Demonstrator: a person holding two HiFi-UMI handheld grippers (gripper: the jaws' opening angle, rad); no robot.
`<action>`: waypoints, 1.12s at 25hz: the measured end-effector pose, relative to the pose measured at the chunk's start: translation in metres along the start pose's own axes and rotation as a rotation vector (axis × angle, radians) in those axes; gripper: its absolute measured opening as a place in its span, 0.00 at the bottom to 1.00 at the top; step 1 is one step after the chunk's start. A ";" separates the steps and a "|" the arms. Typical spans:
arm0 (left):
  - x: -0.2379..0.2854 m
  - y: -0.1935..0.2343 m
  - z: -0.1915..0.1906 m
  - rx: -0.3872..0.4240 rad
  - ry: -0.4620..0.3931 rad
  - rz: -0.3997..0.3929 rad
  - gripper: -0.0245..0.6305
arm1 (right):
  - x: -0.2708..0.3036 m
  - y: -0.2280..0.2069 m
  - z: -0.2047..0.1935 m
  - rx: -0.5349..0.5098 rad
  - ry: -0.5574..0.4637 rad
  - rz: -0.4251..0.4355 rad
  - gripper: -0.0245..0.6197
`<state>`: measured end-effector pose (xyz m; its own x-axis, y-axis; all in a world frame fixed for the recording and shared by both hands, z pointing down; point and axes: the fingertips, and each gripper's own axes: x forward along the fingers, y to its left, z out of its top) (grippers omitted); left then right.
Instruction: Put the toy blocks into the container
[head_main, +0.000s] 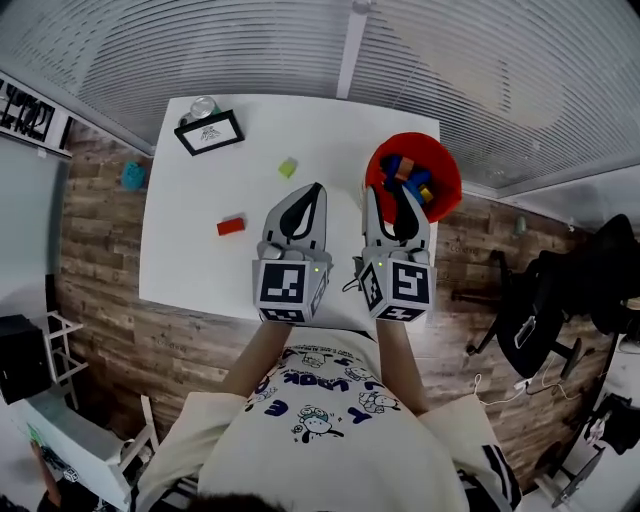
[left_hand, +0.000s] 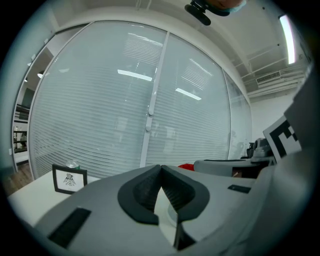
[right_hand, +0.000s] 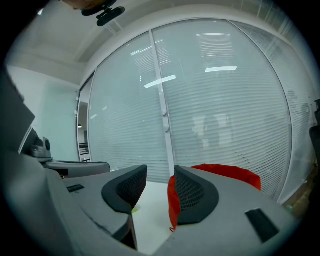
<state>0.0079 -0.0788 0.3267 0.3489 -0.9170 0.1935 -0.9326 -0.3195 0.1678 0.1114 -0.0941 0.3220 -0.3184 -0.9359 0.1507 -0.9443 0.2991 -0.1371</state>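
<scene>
White table (head_main: 200, 262) on wood-plank flooring, slatted blinds beyond.

**Head view**
- Red container (head_main: 446, 172): far right corner of the table, several coloured blocks already inside. Probably parked there to sit in easy reach of the right hand.
- Red block (head_main: 231, 226): loose on the table's left half, well apart from the container.
- Green block (head_main: 287, 168): loose near mid-table, farther back, also outside the container.
- Framed picture (head_main: 209, 132) and can (head_main: 203, 107): far left corner, no part of the job.
- Left gripper (head_main: 318, 190) and right gripper (head_main: 390, 193): side by side over the near edge, pointing away from the person. Neither carries anything, which suggests a pause between picks.

**Left gripper view**
- Jaws closed, tips meeting, nothing pinched. They would need to part before either loose block could be taken.
- Picture and can show at the left.

**Right gripper view**
- Jaws parted and empty.
- Container rim shows just behind the right-hand jaw, not touched.

**Status**
- Two blocks remain to collect.
</scene>
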 end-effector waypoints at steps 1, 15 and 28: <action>-0.003 0.005 0.001 -0.001 -0.003 0.014 0.08 | 0.002 0.006 0.000 -0.001 0.001 0.015 0.30; -0.051 0.063 -0.008 -0.029 0.003 0.182 0.08 | 0.019 0.082 -0.025 -0.005 0.073 0.200 0.30; -0.077 0.080 -0.038 -0.072 0.057 0.241 0.08 | 0.009 0.109 -0.067 0.005 0.173 0.254 0.30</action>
<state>-0.0900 -0.0244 0.3622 0.1242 -0.9488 0.2904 -0.9812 -0.0739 0.1781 -0.0002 -0.0578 0.3739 -0.5539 -0.7857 0.2753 -0.8325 0.5182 -0.1960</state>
